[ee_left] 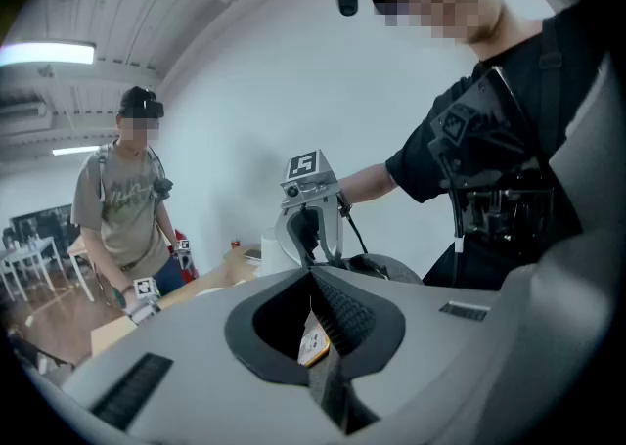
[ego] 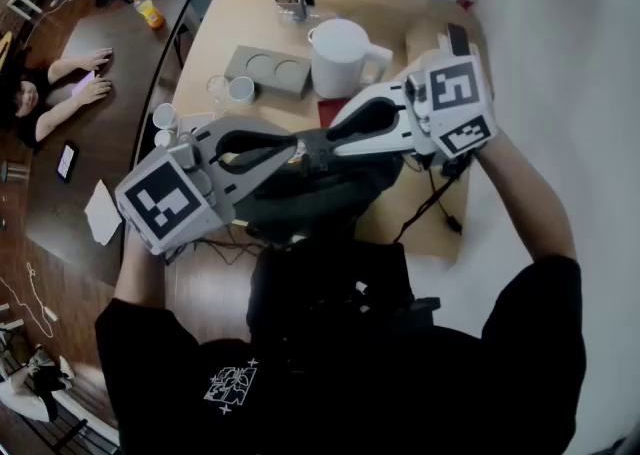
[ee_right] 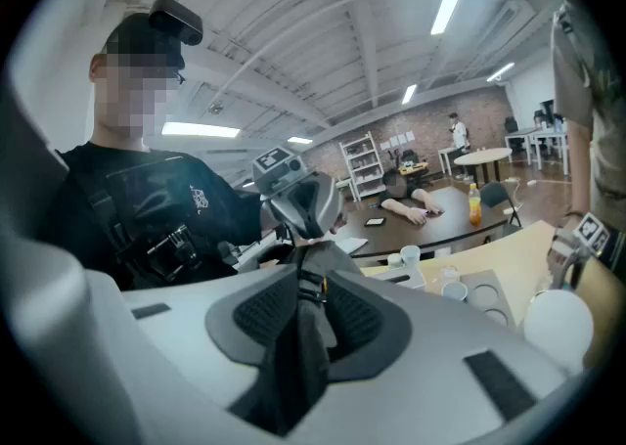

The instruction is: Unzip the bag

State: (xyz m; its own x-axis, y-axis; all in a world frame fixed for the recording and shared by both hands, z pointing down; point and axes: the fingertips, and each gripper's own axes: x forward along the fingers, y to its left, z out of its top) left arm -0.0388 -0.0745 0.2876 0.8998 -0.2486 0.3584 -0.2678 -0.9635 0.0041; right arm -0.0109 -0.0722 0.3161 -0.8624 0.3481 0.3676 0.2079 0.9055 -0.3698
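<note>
A black bag (ego: 320, 198) lies at the near edge of the wooden table (ego: 240, 13), and both grippers meet above its top. My left gripper (ego: 298, 151) comes in from the left with its jaws shut on a small orange zipper-pull tag (ee_left: 314, 343). From the right, my right gripper (ego: 325, 138) has its jaws closed on a fold of the bag's black fabric (ee_right: 298, 345), which has a small buckle (ee_right: 311, 287) on it. The two gripper tips almost touch. In the left gripper view the right gripper (ee_left: 311, 223) faces me above the bag (ee_left: 377, 265). The zipper line itself is hidden.
A white pitcher (ego: 340, 58), a grey tray with round hollows (ego: 268, 68) and small cups (ego: 240, 90) stand behind the bag. A black cable (ego: 430, 203) trails off the table's right side. One person sits at the dark table (ego: 85, 78); another stands across it (ee_left: 122, 208).
</note>
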